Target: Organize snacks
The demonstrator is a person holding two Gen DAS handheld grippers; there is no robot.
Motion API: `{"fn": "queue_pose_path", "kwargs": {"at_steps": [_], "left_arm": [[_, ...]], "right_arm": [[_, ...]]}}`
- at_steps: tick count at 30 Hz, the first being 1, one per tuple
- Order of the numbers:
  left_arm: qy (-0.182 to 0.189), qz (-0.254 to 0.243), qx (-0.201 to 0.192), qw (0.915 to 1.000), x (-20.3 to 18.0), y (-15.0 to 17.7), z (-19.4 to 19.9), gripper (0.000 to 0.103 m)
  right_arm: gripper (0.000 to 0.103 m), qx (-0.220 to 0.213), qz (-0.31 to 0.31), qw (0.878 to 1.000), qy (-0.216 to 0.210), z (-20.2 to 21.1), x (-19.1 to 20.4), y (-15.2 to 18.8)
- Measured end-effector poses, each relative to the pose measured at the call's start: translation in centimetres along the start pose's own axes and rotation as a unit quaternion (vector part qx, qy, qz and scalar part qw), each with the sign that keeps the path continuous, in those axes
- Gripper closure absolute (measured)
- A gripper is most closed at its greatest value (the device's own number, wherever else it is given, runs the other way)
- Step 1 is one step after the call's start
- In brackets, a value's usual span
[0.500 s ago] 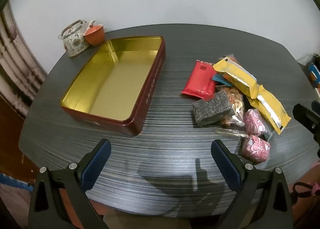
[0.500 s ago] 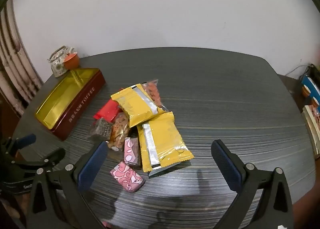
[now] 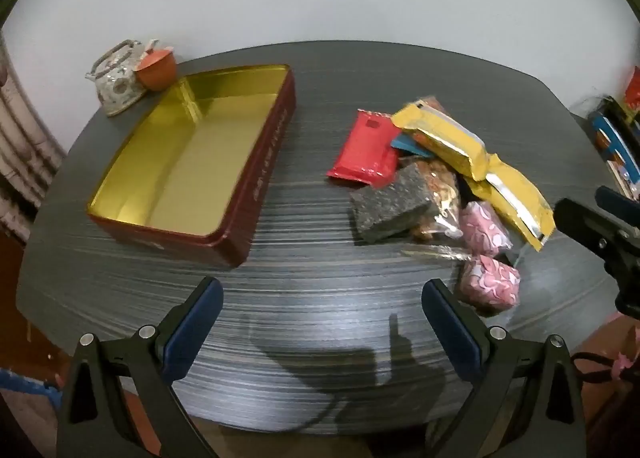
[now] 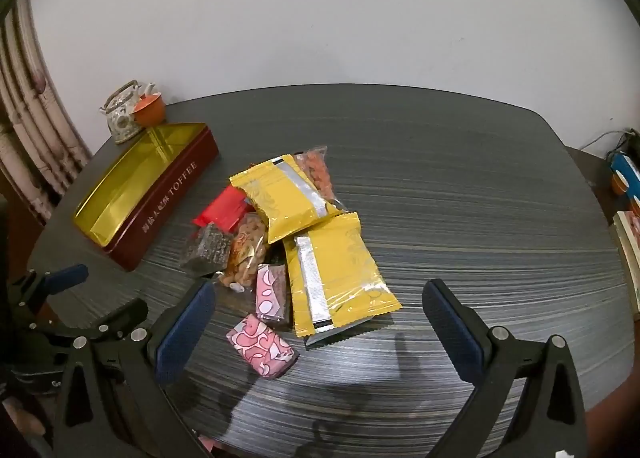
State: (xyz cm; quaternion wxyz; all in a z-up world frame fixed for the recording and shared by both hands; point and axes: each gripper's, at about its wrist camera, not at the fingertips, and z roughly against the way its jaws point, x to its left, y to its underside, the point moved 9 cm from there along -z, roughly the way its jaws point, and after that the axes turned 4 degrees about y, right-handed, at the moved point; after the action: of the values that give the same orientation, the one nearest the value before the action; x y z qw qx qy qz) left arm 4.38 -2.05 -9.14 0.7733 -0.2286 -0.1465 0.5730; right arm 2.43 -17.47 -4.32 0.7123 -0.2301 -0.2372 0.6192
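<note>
An open toffee tin (image 3: 276,145) (image 4: 172,201), red outside and gold inside, lies with nothing in it on the left of the dark table. A heap of snacks lies to its right: a red packet (image 3: 366,149) (image 4: 222,209), two yellow packets (image 3: 444,137) (image 4: 332,278), a dark speckled block (image 3: 390,205) (image 4: 208,250), a clear bag of nuts (image 4: 246,254) and two pink wrapped pieces (image 3: 490,284) (image 4: 262,346). My left gripper (image 3: 322,322) hangs open over the table's near edge, holding nothing. My right gripper (image 4: 320,322) is open just in front of the heap, also holding nothing.
A patterned teapot (image 3: 116,81) (image 4: 122,117) and an orange cup (image 3: 156,67) (image 4: 148,111) stand at the far left corner behind the tin. A white wall backs the table. Boxes (image 4: 624,177) sit off the table's right side.
Both views have shifted slightly toward the table; the tin and snacks look a little closer. Nothing on the table has moved, and both grippers stay open.
</note>
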Motion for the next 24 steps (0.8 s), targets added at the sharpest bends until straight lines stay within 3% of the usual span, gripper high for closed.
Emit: {"fn": "queue_pose_path", "kwargs": {"at_steps": [6, 24], "left_arm": [[0.020, -0.007, 0.003, 0.9998, -0.58, 0.34, -0.09, 0.003], [0.000, -0.024, 0.006, 0.9997, -0.52, 0.35, -0.14, 0.004]], "right_arm": [[0.000, 0.005, 0.002, 1.000, 0.000, -0.36, -0.03, 0.14], [0.000, 0.014, 0.006, 1.000, 0.001, -0.44, 0.00, 0.30]]}}
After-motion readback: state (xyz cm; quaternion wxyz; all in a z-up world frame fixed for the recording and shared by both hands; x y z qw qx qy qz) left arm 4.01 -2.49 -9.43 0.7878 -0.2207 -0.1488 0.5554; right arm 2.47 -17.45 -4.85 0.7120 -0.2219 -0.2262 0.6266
